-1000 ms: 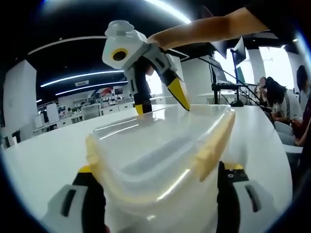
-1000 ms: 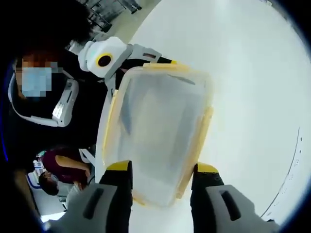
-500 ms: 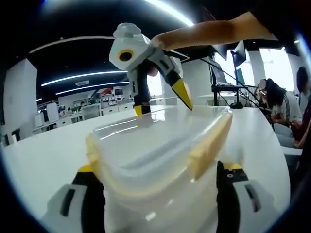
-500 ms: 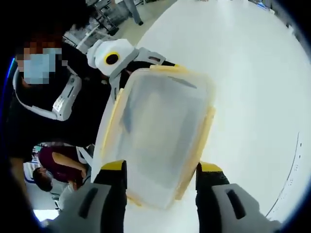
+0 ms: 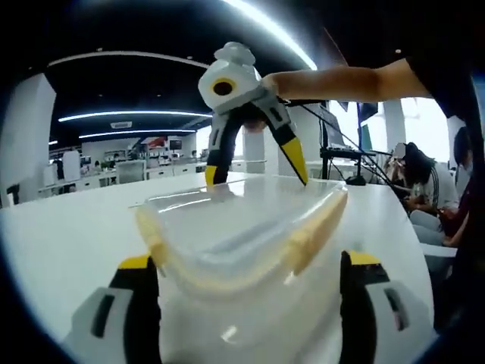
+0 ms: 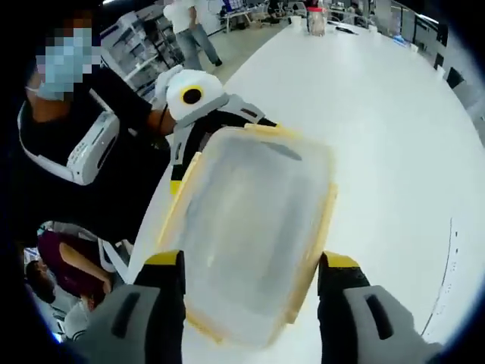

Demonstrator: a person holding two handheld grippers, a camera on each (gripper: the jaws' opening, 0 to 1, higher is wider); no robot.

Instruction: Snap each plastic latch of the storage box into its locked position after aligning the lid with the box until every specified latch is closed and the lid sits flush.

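The box [image 5: 242,250] [image 6: 254,227] sits on a white table [image 5: 68,227] [image 6: 394,114], clear-walled, with a clear lid [image 6: 258,220] on top and yellow latches along the rim. In the left gripper view, one long-side latch [image 5: 314,231] stands out from the wall, not pressed down; the state of the others cannot be told.

Left gripper [image 5: 246,269] [image 6: 220,133]: jaws spread wide, one on each side of the box's near end; contact with the walls cannot be told. Right gripper [image 6: 250,269] [image 5: 254,171]: jaws likewise spread, straddling the opposite end, yellow tips at the lid's far edge in the left gripper view.

Surroundings: the person [image 6: 83,114] holding the tools stands close to the table edge behind the left gripper. A seated person [image 5: 413,178] is to the right beyond the table. A jar [image 6: 316,19] stands far off on the table, well apart from the box
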